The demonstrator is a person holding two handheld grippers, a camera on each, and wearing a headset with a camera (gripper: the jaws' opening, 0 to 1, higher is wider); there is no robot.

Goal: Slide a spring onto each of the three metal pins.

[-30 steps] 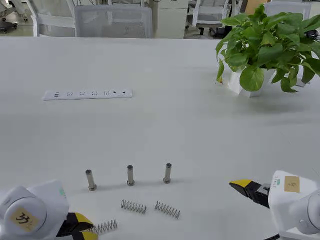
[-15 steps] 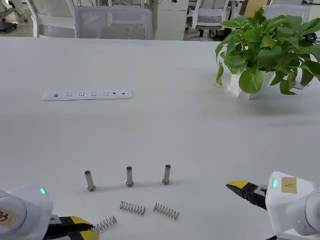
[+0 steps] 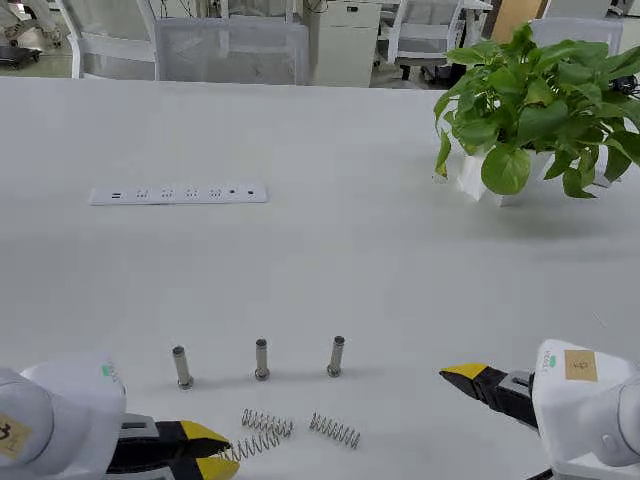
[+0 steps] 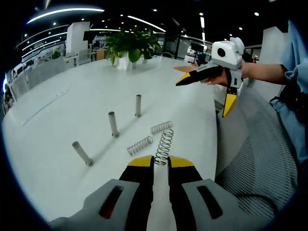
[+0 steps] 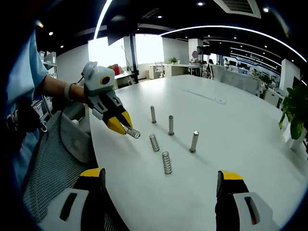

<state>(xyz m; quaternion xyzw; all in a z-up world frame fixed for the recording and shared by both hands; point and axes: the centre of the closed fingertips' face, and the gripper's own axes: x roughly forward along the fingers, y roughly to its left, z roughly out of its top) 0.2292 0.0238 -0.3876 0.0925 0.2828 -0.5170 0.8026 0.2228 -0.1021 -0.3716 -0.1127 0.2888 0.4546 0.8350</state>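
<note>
I am keeping the left gripper point(image 4: 161, 161) clenched on the near end of one spring point(image 4: 164, 143). The rest of that spring is projecting forward past the jaw tips. I am holding the right gripper point(image 5: 161, 175) released, jaws spread wide with nothing between them, well off to the right of the left one.

**Step in hand (my judgement): carrying the held spring to a pin.**
- The three metal pins point(image 4: 113, 124) are standing upright in a row ahead of the left gripper, all bare. The nearest pin point(image 4: 82, 153) is sitting ahead and to the left of the jaws.
- I am aiming to turn the spring's free end downward, centre it over the pin top, and lower it along the pin's axis.
- Because the grip is on one end only, the spring is likely to be flexing, so a slow approach is advisable. The empty right gripper could be steadying the free end.
- I should release only when the coils are surrounding the shaft.

**Surroundings**
- Two loose springs are lying flat on the table point(image 3: 400, 250) between the left gripper and the pins.
- One loose spring point(image 4: 140, 145) is lying just beside the held spring and the other point(image 4: 161, 127) near its tip. I cannot tell whether either is touching it.
- A low sweep risks dragging them, so I am favouring a lift first.
- A power strip point(image 3: 180, 194) and a potted plant point(image 3: 530, 90) are sitting well beyond the pins, out of the path.
</note>
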